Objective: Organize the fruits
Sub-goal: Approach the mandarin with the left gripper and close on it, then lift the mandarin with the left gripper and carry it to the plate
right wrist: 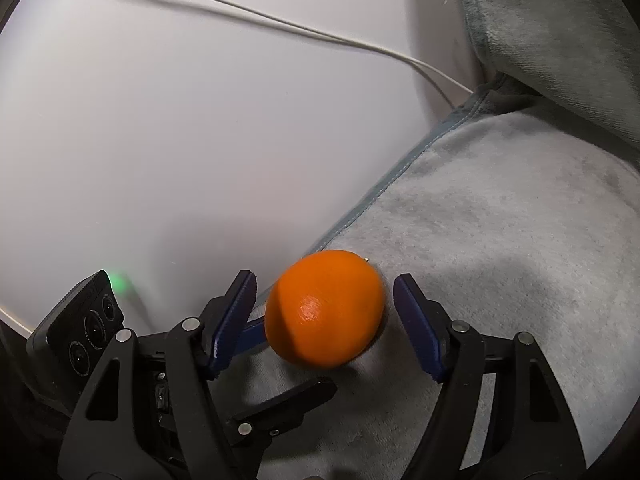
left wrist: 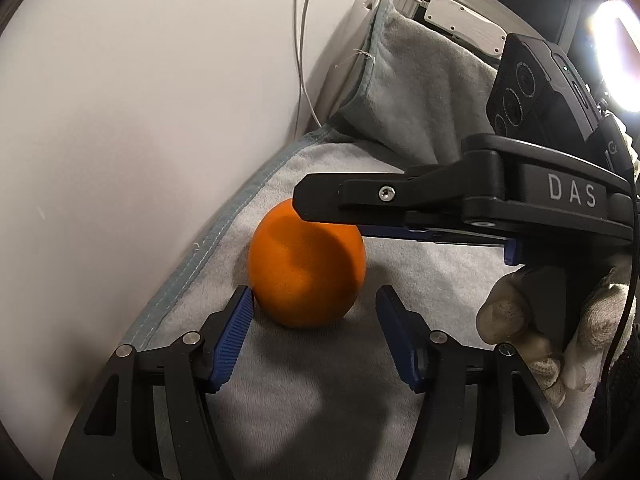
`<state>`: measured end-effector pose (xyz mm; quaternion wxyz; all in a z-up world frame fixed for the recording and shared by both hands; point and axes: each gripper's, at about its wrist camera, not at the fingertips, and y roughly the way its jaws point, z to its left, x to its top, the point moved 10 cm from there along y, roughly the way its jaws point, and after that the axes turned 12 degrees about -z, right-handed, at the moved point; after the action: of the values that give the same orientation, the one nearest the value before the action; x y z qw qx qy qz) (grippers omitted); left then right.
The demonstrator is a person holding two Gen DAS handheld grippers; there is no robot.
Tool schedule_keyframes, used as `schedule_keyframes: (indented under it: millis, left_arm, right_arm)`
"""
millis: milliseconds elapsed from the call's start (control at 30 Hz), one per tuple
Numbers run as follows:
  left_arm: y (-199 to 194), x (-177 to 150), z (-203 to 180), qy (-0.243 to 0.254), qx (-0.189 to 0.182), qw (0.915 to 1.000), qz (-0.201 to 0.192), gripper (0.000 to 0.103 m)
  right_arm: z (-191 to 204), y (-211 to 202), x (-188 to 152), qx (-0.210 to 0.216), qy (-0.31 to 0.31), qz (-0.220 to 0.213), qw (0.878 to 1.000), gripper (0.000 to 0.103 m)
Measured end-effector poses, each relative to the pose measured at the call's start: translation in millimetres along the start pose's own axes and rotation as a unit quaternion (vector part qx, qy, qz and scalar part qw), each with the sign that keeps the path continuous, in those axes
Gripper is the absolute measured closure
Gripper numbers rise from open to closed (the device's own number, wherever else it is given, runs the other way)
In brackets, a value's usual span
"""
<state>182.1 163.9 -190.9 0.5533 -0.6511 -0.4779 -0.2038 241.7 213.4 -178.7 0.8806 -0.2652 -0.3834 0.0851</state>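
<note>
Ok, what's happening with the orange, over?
Both grippers open, left gripper and right gripper each straddling the orange. Orange lies on the grey towel, not gripped. Both crowd one fruit.

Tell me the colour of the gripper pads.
Dark blue, ribbed pads, clearest in the left wrist view.

Orange (right wrist: 326, 308): waxy, finely dimpled peel, small glossy highlight at its centre. Towel (right wrist: 500, 240): grey plush cloth, matt and fuzzy, stitched blue-grey hem toward 10 o'clock. Left gripper (left wrist: 314, 336): matt black plastic arms, ribbed blue pads, shiny metal pins. Right gripper (right wrist: 324, 320): same finish. Wall (left wrist: 140, 100): smooth, matt white. Glove (left wrist: 520, 320): coarse knit fabric at 4 o'clock.
</note>
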Motion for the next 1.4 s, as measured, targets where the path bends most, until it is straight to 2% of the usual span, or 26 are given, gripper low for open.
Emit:
schedule_keyframes:
  millis: [167, 333, 533, 933, 1400]
  left_arm:
    - [3.6, 0.5, 1.7, -0.003, 0.002, 1.0, 0.005, 0.042]
    - [5.2, 0.3, 4.8, -0.009, 0.003, 0.9999, 0.008, 0.046]
    - [7.3, -0.4, 6.7, -0.01, 0.0, 0.9999, 0.01, 0.046]
    - [2.1, -0.9, 5.6, -0.003, 0.0, 1.0, 0.002, 0.047]
    - [-13.9, 2.1, -33.4, 0.027, -0.016, 0.9994, -0.015, 0.047]
  right_arm:
    - [-0.6, 3.9, -1.4, 0.009, 0.004, 0.005, 1.0, 0.034]
    - [2.3, 0.8, -3.5, 0.013, 0.009, 0.005, 1.0, 0.034]
    - [-2.2, 6.2, -10.7, 0.008, 0.013, 0.015, 1.0, 0.034]
    - [0.1, 5.3, -12.4, 0.01, 0.014, 0.004, 1.0, 0.038]
    - [0.4, -40.9, -17.1, 0.008, 0.02, -0.032, 0.999, 0.039]
